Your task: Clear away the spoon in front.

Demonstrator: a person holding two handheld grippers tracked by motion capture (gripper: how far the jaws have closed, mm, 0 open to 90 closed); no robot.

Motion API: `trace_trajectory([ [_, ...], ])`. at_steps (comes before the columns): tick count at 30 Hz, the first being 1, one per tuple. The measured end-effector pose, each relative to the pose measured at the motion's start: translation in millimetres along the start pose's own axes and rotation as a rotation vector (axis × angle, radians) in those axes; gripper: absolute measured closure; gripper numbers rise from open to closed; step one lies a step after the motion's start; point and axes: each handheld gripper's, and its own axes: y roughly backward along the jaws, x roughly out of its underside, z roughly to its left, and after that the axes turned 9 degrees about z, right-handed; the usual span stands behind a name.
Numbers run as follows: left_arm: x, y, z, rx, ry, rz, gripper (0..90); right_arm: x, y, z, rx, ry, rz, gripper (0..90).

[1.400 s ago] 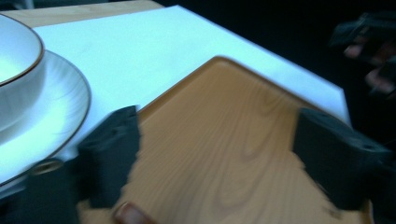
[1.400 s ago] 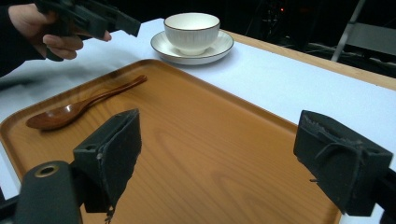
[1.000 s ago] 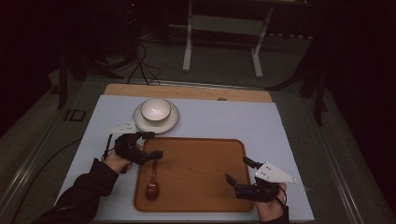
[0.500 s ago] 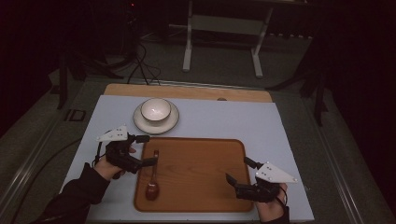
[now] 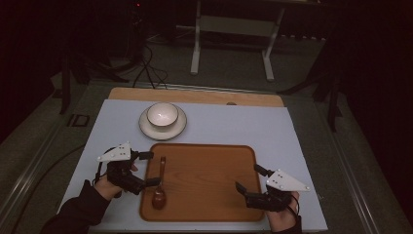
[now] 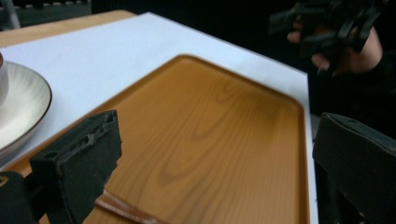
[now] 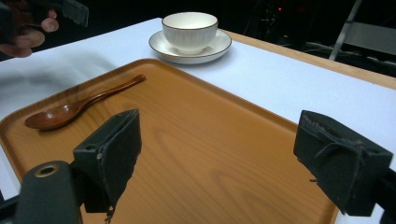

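A dark wooden spoon (image 5: pixel 159 191) lies along the left side of a brown wooden tray (image 5: pixel 209 170), bowl end nearest the person. My left gripper (image 5: pixel 152 168) stands open at the tray's left edge, its jaws on either side of the spoon's handle (image 6: pixel 123 211) without touching it. At the tray's right front corner my right gripper (image 5: pixel 247 177) is open and holds nothing. The right gripper view shows the spoon (image 7: pixel 79 105) resting free on the tray (image 7: pixel 210 154). A white bowl (image 5: pixel 162 114) sits on a saucer (image 5: pixel 146 129) behind the tray.
The tray rests on a pale sheet (image 5: pixel 292 131) over a wooden table whose bare strip (image 5: pixel 195 95) runs along the far edge. The bowl (image 7: pixel 189 28) and saucer (image 7: pixel 205 50) stand just past the tray's far left corner. A metal stand (image 5: pixel 229 29) is on the dark floor beyond.
My left gripper has drawn back from near the saucer toward the person, along the tray's left edge. The spoon and the right gripper have stayed put.
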Motion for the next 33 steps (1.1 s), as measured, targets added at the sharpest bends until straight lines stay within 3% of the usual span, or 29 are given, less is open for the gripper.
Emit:
trace_trajectory([
  [2, 2.8, -0.9, -3.5, 0.010, -0.003, 0.004, 1.1, 0.3, 0.0, 0.3, 0.001, 0.002, 0.002, 14.9],
  [12, 17.3, -3.9, -18.6, -0.021, -0.036, 0.041, 1.0, 1.0, -1.2, 0.4, -0.001, 0.003, 0.006, 14.8],
  [19, 25.2, -2.5, -22.4, -0.012, -0.016, 0.029, 1.1, 1.6, -1.5, 0.1, -0.003, 0.006, 0.010, 14.8],
  [24, 32.1, -1.4, -21.9, -0.045, -0.013, 0.034, 1.1, 2.9, -1.9, 0.3, -0.005, 0.009, 0.017, 14.8],
  [33, 34.5, -0.7, -21.9, -0.061, -0.001, 0.007, 1.1, 5.2, -5.3, 0.2, -0.017, 0.003, 0.028, 14.8],
])
